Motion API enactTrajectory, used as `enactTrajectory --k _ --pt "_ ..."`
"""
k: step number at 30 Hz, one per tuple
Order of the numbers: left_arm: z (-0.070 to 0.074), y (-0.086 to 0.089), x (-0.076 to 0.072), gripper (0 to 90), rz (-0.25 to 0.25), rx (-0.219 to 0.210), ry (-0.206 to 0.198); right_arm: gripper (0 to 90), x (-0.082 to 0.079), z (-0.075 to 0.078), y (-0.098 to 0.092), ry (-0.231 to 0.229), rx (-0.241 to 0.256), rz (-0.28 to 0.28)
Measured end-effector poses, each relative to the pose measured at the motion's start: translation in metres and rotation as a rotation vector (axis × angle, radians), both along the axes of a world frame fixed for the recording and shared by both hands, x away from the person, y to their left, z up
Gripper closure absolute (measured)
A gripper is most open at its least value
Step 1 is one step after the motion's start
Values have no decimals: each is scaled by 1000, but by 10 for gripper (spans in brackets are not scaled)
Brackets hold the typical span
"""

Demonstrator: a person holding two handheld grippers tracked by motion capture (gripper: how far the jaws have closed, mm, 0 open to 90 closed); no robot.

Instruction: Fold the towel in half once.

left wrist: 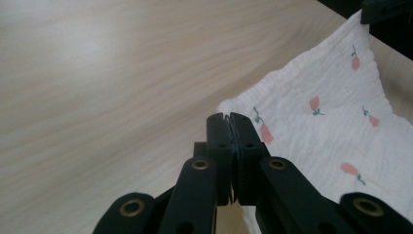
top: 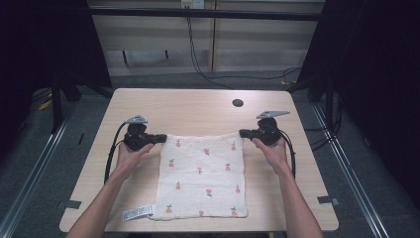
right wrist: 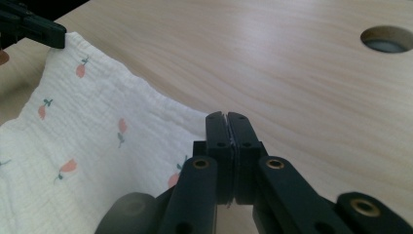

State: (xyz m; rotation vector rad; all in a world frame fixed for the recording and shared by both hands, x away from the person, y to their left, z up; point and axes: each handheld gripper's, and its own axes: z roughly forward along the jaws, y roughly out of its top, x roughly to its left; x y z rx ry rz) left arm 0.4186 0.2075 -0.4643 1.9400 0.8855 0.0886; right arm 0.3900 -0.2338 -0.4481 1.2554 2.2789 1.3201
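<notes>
A white cloth (top: 203,174) printed with small pink fruits lies flat on the wooden table (top: 198,106). My left gripper (top: 164,138) is shut on its far left corner, and my right gripper (top: 241,133) is shut on its far right corner. The far edge sags slightly between them. In the left gripper view the closed jaws (left wrist: 227,118) pinch the corner of the cloth (left wrist: 331,126), with the other gripper (left wrist: 384,9) at the top right. In the right gripper view the closed jaws (right wrist: 226,117) pinch the cloth (right wrist: 87,126), and the other gripper (right wrist: 29,29) is at the top left.
A white care label (top: 137,212) sticks out at the cloth's near left corner. A round cable hole (top: 237,102) sits in the table beyond the right gripper. Bare wood lies beyond the cloth. Dark frames and cables surround the table.
</notes>
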Motion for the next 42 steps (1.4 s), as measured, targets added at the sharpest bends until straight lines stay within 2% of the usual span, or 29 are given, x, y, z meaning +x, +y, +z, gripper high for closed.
enactTrajectory --k 4,6,9,12,14,18,22,24,28,29,30,32,36,42 --pt "12 1 -3 882 0 -26 -34 886 2 13 0 -25 27 -3" --pt "15 2 -9 882 -10 -64 -44 887 0 15 1 -29 31 5" --pt "14 2 -18 882 -24 -38 -61 886 -7 14 2 -7 30 29" --pt "11 6 -23 882 -27 -36 -58 886 -15 14 0 -4 43 36" --pt "12 8 -27 882 -33 -31 -58 887 -25 17 -3 -16 51 41" --pt "16 10 -37 883 -50 -47 -67 886 -34 22 -7 -31 57 44" --pt "21 10 -48 883 -64 -33 -79 887 -43 27 -7 -33 49 53" --pt "23 11 -54 883 -68 -35 -84 887 -48 30 -7 -39 61 61" --pt "26 14 -63 882 -78 -56 -79 886 -56 33 -6 -47 45 68" --pt "25 16 -65 882 -89 -87 -55 886 -60 34 -6 -51 37 66" --pt "25 16 -65 883 -89 -87 -55 886 -60 34 -6 -51 37 66" --pt "25 16 -69 883 -85 -62 -59 887 -64 34 -6 -54 32 65" --pt "30 15 -78 883 -108 -46 -73 887 -72 35 -5 -57 19 76" --pt "35 19 -87 882 -113 -44 -88 887 -86 36 -5 -60 23 84"
